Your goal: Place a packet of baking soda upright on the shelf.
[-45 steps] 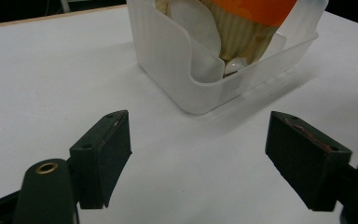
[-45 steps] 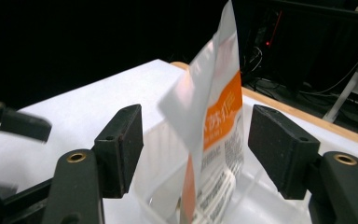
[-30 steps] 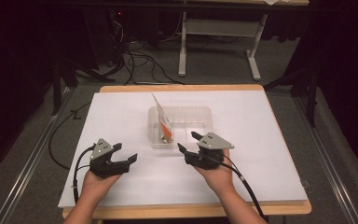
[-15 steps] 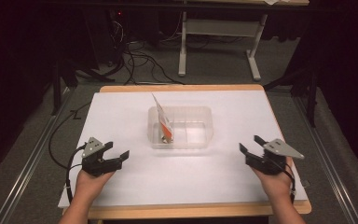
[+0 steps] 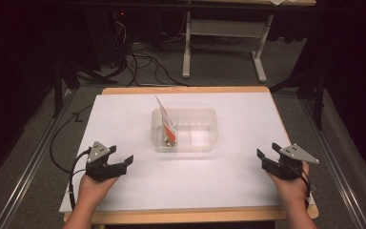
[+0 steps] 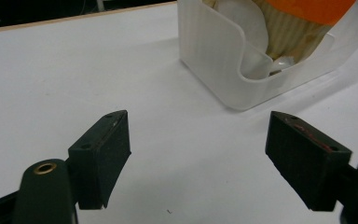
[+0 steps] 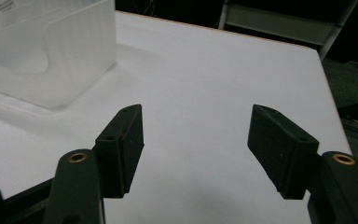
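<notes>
Packet (image 5: 167,128) leans upright in the clear bin's (image 5: 205,143) left end at mid-tabletop (image 5: 124,119), nearer the left hand-held gripper (image 5: 122,163) than the right hand-held gripper (image 5: 265,155) (both released, empty).

The table (image 5: 124,191) is showing a smooth matt white top with a wooden edge. The tub (image 5: 205,143) is looking like frosted, half-clear plastic. The gripper pads (image 6: 103,156) are looking matt black, with brass-coloured metal rivets.
</notes>
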`<state>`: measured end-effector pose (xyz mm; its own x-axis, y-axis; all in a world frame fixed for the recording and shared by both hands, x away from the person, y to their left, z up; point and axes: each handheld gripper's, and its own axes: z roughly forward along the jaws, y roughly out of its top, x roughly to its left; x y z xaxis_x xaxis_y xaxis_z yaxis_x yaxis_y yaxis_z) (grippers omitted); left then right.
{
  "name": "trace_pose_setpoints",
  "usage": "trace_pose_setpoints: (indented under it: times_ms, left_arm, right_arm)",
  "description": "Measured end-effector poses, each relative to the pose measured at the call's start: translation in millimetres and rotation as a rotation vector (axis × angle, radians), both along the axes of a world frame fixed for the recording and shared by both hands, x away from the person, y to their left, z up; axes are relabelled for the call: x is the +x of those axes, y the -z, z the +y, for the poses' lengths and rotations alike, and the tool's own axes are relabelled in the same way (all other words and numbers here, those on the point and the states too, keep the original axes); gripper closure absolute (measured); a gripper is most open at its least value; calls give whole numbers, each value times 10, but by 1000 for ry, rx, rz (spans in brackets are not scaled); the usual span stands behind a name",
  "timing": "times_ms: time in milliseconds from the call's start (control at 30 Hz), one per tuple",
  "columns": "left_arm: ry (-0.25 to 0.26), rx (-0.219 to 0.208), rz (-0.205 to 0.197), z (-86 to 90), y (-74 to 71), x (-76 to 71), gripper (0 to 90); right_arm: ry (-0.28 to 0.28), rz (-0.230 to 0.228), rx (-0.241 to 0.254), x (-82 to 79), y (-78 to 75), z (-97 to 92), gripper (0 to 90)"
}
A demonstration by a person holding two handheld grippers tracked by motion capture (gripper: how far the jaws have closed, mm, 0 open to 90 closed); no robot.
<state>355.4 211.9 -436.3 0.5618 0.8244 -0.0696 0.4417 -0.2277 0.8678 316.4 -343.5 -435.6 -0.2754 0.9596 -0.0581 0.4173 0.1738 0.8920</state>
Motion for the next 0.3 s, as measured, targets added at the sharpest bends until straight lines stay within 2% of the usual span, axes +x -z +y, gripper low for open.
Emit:
trace_pose_setpoints:
  times_ms: [133, 300]
  left_arm:
    - [-15, -14, 13, 57, 10, 44, 219]
    - [-9, -25, -1, 66, -10, 35, 217]
  right_arm:
    - [-21, 15, -28, 12, 24, 90, 363]
    - [-18, 25, -29, 11, 38, 117, 364]
